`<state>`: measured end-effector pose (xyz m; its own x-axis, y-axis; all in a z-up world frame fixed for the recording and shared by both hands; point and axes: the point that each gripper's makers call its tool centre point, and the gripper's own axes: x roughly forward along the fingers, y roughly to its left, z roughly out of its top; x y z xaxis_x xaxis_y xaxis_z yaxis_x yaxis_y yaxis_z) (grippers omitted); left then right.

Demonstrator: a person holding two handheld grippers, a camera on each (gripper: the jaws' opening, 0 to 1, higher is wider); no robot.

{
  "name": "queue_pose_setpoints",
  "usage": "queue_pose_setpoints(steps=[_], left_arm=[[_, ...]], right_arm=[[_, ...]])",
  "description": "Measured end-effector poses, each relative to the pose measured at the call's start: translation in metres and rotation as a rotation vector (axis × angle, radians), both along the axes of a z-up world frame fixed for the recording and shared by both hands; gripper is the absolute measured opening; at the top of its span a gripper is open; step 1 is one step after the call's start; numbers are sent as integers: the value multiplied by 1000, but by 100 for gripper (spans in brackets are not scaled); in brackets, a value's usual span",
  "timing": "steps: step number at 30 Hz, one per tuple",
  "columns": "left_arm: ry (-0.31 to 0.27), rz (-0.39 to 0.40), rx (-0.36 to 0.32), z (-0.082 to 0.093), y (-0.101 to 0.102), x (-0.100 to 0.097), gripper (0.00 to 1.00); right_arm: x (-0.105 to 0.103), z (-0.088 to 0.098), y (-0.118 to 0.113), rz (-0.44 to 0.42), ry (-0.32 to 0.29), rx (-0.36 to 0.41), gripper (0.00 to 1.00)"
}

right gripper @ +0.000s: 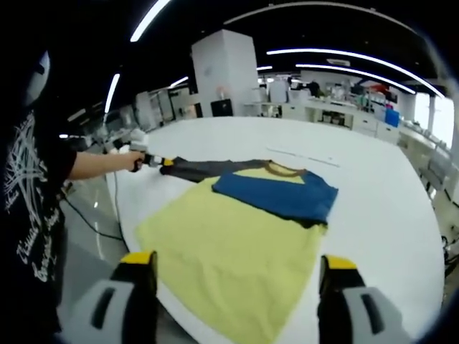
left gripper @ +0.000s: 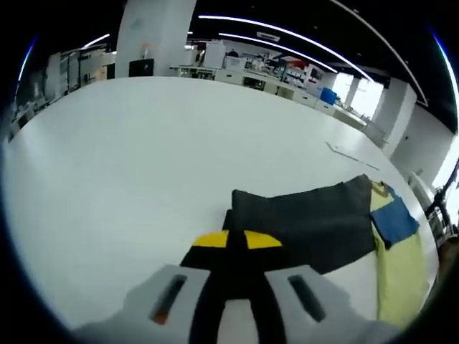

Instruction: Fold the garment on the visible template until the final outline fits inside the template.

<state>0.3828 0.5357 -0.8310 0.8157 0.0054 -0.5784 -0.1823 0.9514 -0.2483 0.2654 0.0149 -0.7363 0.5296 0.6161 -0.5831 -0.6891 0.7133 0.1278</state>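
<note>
A large open workshop with dark ceiling, long strip lights and distant benches surrounds a broad white table point(right gripper: 373, 193). On it lies the garment point(right gripper: 237, 251), a pale yellow shirt with a brown collar, spread flat near the table's near edge in the right gripper view. One blue sleeve point(right gripper: 276, 193) is folded across the chest. The other sleeve, dark grey point(right gripper: 208, 167), stretches straight out toward the table's left edge.

No separate template outline can be made out on the white surface.

In the right gripper view, the left gripper point(right gripper: 152, 160) is held by a person's hand point(right gripper: 133, 162) at the end of an outstretched arm, and it meets the tip of the grey sleeve at the table's edge. In the left gripper view, its yellow-tipped jaws are drawn close together over the dark grey cloth point(left gripper: 301, 222), clamping the cuff, though the exact pinch point is hidden beneath the tips.

The right gripper point(right gripper: 237, 272) hovers over the shirt's lower hem with its jaws spread wide, carrying nothing.

The task looks to be early to midway. One sleeve is folded in. The grey sleeve is gripped but not yet laid across the body. The body is still at full length, so the lengthwise folds remain.
</note>
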Motion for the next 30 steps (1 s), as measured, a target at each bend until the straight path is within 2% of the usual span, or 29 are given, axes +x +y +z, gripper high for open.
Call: queue_pose_setpoints(steps=[3, 8, 11, 19, 22, 26, 30], left_arm=[[25, -5, 13, -3, 4, -4, 21], [60, -1, 22, -10, 9, -10, 23], [51, 8, 14, -8, 7, -12, 22], [76, -9, 30, -7, 2, -17, 7], [108, -47, 99, -5, 4, -13, 5], [109, -79, 127, 4, -6, -8, 2], [92, -68, 86, 15, -18, -8, 1]], right_arm=[[0, 1, -3, -11, -2, 9, 94], [-3, 3, -5, -18, -7, 17, 94], [-5, 4, -6, -14, -7, 19, 96], [-7, 3, -9, -14, -12, 17, 100], [-7, 3, -9, -12, -17, 11, 100], [-6, 1, -10, -11, -21, 4, 100], [-6, 5, -7, -1, -42, -1, 100]])
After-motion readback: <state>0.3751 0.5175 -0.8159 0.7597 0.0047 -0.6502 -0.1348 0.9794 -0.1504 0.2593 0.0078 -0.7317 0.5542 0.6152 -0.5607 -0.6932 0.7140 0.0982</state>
